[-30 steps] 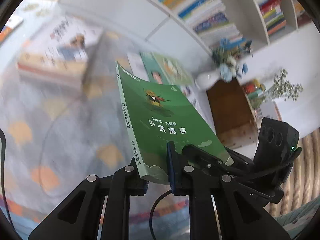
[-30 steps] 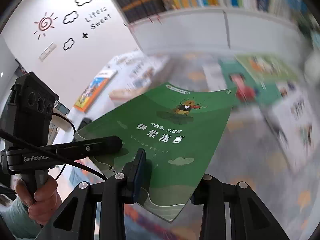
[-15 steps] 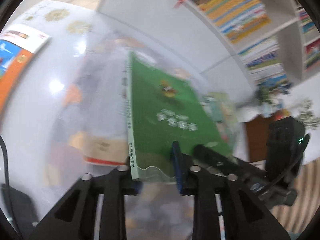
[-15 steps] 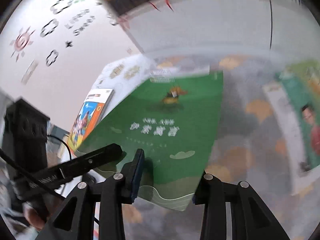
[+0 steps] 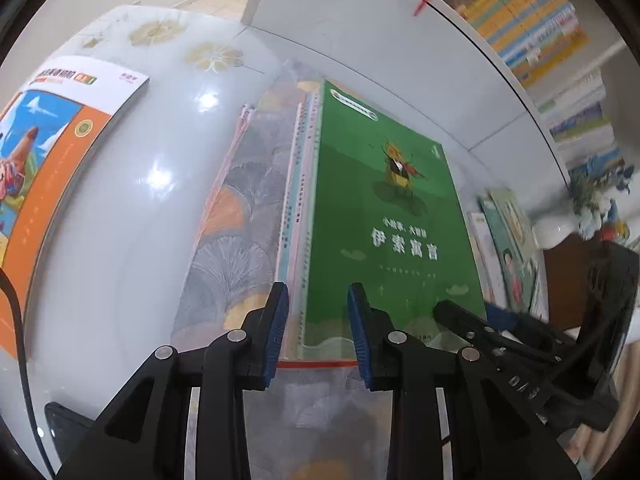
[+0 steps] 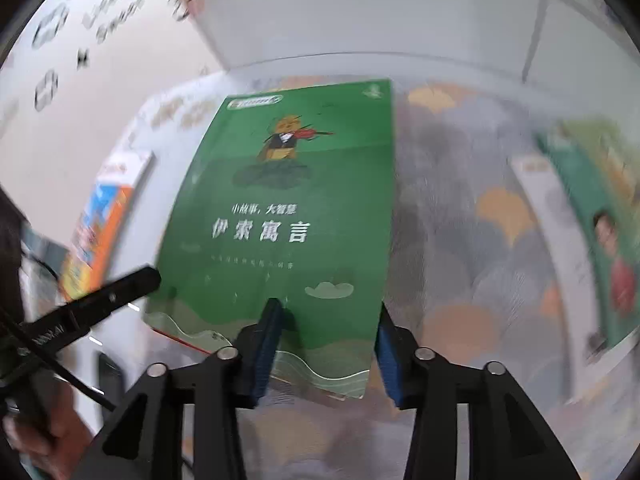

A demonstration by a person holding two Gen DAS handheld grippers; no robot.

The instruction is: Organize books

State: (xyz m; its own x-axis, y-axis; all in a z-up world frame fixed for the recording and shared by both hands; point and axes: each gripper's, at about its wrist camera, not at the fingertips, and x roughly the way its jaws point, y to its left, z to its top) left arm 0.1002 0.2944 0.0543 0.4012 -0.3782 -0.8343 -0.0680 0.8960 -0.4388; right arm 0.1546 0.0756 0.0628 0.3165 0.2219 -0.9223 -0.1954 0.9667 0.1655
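Note:
A green book (image 5: 384, 216) with a violin-playing insect on its cover lies flat on top of a stack of thin books (image 5: 298, 208) on the table. In the left wrist view my left gripper (image 5: 318, 332) stands open astride the book's near spine corner, pads apart from it. In the right wrist view the green book (image 6: 288, 208) has its near right corner between the jaws of my right gripper (image 6: 326, 352). Those jaws are opening and the pads do not press on the cover.
The stack rests on a patterned mat (image 5: 240, 200) over a glossy white table (image 5: 140, 200). An orange picture book (image 5: 48, 152) lies to the left, more books (image 5: 508, 256) to the right. A bookshelf (image 5: 540, 20) and a vase of flowers (image 5: 596, 200) stand behind. A hand (image 6: 60, 440) holds the left tool.
Both grippers carried the green book leftward and down onto the stack. Both sets of jaws, shut on it before, have parted and let it go.

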